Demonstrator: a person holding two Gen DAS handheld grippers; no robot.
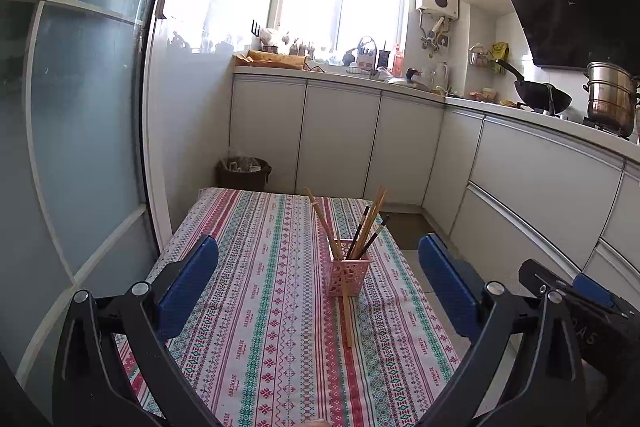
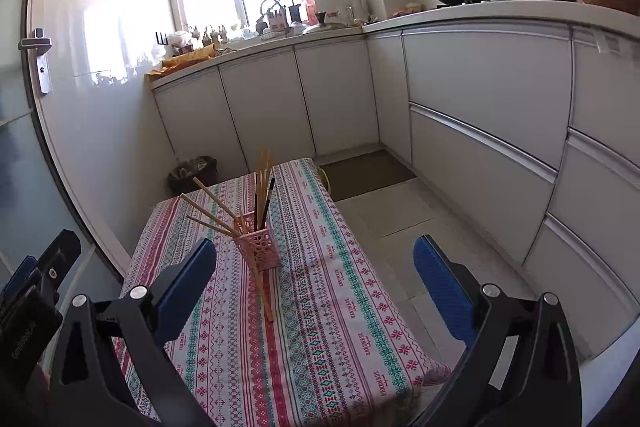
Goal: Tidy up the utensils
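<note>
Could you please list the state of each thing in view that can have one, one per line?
Left gripper: jaws open, holding nothing.
Right gripper: jaws open, holding nothing.
Pink holder: upright on the tablecloth, holding several chopsticks.
Loose chopstick: lying flat on the tablecloth, in front of the holder.
Wok: sitting on the stove.
Steel pot: stacked, lid on.

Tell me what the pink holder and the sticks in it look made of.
The holder looks like matte pink plastic or painted metal, pierced with a lattice. The pale chopsticks look like bamboo or wood; the dark ones may be lacquered.
</note>
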